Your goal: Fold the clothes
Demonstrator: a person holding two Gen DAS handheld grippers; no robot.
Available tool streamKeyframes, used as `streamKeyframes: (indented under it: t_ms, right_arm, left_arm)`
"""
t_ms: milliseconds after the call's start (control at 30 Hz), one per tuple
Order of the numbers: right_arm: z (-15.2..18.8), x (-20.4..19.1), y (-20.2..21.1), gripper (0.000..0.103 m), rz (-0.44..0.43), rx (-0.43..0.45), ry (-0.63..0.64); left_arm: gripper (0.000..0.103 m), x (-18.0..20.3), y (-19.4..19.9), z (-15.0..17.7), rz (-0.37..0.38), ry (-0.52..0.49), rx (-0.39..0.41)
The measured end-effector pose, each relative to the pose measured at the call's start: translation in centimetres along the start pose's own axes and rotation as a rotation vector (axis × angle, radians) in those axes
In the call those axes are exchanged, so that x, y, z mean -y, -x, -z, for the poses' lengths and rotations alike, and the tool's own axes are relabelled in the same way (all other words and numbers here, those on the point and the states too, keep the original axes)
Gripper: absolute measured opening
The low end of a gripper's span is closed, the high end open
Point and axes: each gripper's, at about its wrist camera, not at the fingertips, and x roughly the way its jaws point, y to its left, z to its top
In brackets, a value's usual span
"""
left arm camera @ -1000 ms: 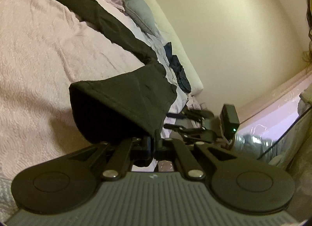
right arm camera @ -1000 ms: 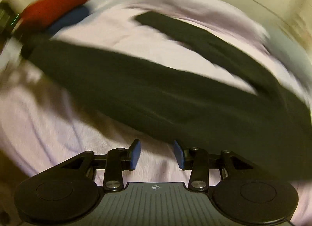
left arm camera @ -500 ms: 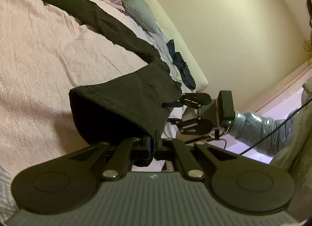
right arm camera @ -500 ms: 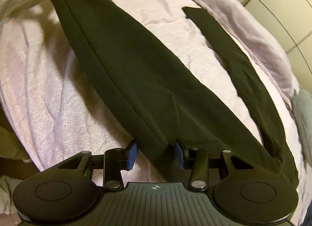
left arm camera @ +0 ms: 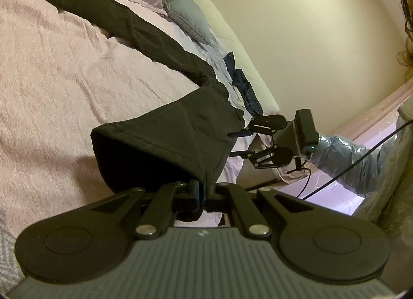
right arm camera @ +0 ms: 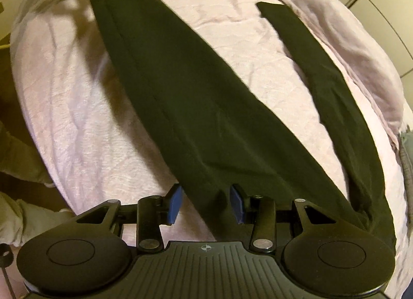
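left wrist view shows the left gripper (left arm camera: 202,190) clenched on the raised hem of the dark trousers (left arm camera: 170,128), which stretch far across the pink bedspread (left arm camera: 51,87), while the right gripper (right arm camera: 206,202) hangs released, its blue pads astride the near cloth.

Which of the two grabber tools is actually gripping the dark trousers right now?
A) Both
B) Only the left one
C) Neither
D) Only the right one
B: the left gripper has its fingers pinched shut on a corner of the dark trousers, while the right gripper has its blue fingers apart, the cloth between them unpinched.
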Motion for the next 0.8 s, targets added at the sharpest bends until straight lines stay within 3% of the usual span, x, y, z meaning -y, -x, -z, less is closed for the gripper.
streamKeyframes:
  t_ms: [167,200,233,300,367,433,567,700,800]
  right_arm:
    - [-0.2,0.1,-1.9,0.041,-0.007,-0.007,0.035]
    - [-0.3,0.1,-2.1,0.036,-0.001,0.002,0.048]
    - [-0.4,0.3,-2.1,0.020,-0.005,0.007,0.043]
    - [-0.6,0.8,-2.0,0.019,-0.020,0.013,0.023]
    - [-0.5,1.1,-1.4,0.011,-0.026,0.029,0.010]
    - [-0.5,1.1,-0.7,0.007,0.006,0.049,0.005]
    - [-0.2,-1.5,1.2,0.006,0.154,0.088,-0.009]
    - [2.2,-8.0,-2.6,0.006,0.178,-0.042,0.107]
    - [1.0,-6.8,-2.0,0.006,0.256,0.006,-0.039]
  left_arm:
    - [0.000,0.5,-0.1,-0.2,-0.011,-0.012,-0.008]
    - [0.000,0.6,-0.1,-0.2,-0.014,-0.016,-0.012]
    - [0.000,0.7,-0.1,-0.2,-0.018,-0.019,-0.015]
    - [0.000,0.6,-0.1,-0.3,-0.027,-0.016,-0.018]
    - [0.000,0.4,-0.1,-0.3,-0.043,-0.018,-0.015]
    - [0.000,0.2,-0.2,-0.4,-0.058,-0.023,-0.010]
    - [0.000,-0.5,-0.4,-0.1,-0.103,-0.026,0.009]
    - [0.000,-1.4,-1.8,1.7,-0.195,-0.032,-0.078]
    - [0.000,-1.7,-1.6,2.9,-0.227,-0.024,-0.102]
